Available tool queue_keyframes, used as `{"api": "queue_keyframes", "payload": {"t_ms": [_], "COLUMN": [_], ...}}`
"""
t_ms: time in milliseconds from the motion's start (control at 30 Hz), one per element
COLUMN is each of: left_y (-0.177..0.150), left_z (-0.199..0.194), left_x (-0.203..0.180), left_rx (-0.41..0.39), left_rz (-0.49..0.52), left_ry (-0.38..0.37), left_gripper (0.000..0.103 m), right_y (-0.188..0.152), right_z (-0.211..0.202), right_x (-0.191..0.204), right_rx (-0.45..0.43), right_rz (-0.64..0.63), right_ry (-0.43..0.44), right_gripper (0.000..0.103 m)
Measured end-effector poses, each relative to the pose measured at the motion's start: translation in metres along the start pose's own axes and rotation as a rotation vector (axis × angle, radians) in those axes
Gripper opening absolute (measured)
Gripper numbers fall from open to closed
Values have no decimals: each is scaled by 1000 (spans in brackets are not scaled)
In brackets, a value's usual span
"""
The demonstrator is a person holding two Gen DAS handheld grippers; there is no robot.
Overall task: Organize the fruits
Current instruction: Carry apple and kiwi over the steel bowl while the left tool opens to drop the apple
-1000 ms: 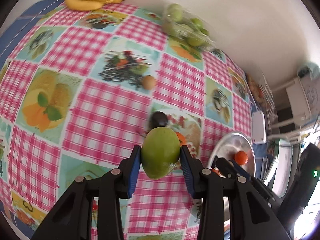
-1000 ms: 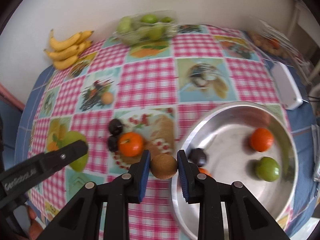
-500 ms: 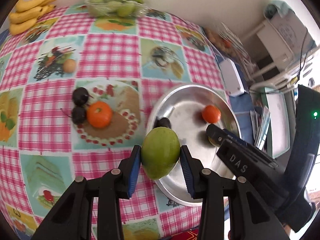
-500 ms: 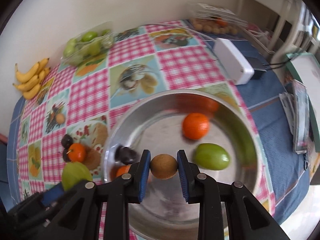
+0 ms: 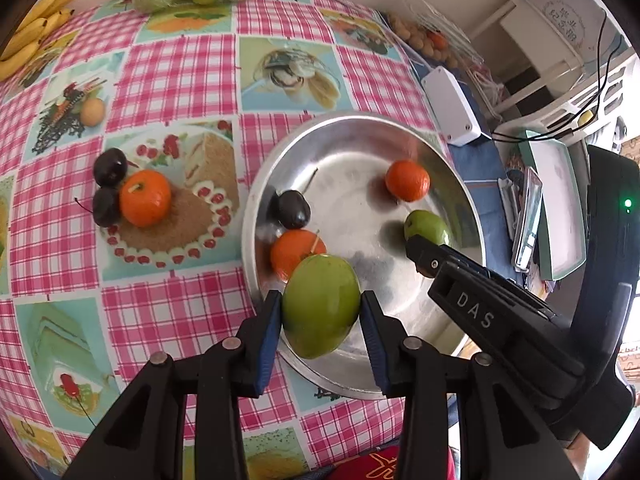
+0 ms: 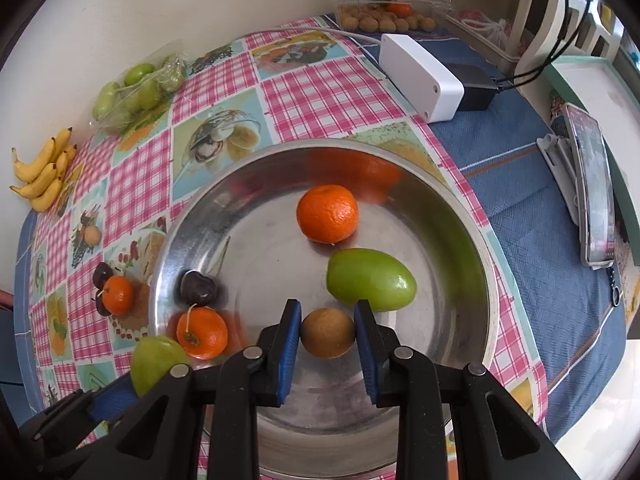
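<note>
My left gripper (image 5: 320,318) is shut on a green fruit (image 5: 321,305) and holds it over the near rim of the steel bowl (image 5: 460,184). My right gripper (image 6: 327,334) is shut on a small brown fruit (image 6: 327,332) inside the steel bowl (image 6: 452,204). The bowl holds two oranges (image 6: 327,213), a dark cherry (image 6: 198,288) and a green fruit (image 6: 370,279). On the cloth left of the bowl lie an orange (image 5: 145,198) and two dark cherries (image 5: 110,167). A small tan fruit (image 5: 93,111) lies further back.
Bananas (image 6: 42,172) and a bag of green fruit (image 6: 132,92) sit at the table's far edge by the wall. A white box (image 6: 420,76) with a black adapter, a tray of small fruit (image 6: 384,20) and a phone (image 6: 594,188) lie right of the bowl.
Both grippers have moved right, from over the cloth to the bowl. The left now holds the green fruit over the bowl's rim and the right has dropped lower into the bowl.
</note>
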State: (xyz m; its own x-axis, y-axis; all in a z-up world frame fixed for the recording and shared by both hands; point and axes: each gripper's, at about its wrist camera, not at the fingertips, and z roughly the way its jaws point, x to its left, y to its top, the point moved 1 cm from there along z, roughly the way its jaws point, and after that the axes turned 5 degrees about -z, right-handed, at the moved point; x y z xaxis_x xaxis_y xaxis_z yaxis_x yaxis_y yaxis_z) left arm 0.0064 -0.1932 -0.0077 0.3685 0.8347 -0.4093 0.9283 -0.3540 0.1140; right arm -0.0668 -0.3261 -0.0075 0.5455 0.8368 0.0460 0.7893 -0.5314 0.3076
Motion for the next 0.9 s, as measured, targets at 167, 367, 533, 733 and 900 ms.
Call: {"api": "queue_keyframes", "payload": {"t_ms": [167, 367, 533, 733, 900], "left_y": [1, 3, 2, 0, 0], "left_z": [6, 12, 18, 27, 25], "left_x": [0, -2, -6, -15, -14], "left_rx": [21, 40, 54, 67, 62], "left_rz": [-6, -15, -6, 11, 8], "left_ry": [8, -4, -4, 0, -6], "left_gripper": [40, 40, 40, 40, 40], "right_y": [-2, -4, -4, -4, -3], "right_z": [7, 15, 17, 20, 21], "right_x": [-5, -7, -8, -2, -3], "right_rx": [22, 47, 56, 74, 67], "right_rz": [14, 23, 33, 13, 5], "right_ry": [-2, -6, -7, 4, 3], "right_gripper": [30, 30, 30, 30, 30]}}
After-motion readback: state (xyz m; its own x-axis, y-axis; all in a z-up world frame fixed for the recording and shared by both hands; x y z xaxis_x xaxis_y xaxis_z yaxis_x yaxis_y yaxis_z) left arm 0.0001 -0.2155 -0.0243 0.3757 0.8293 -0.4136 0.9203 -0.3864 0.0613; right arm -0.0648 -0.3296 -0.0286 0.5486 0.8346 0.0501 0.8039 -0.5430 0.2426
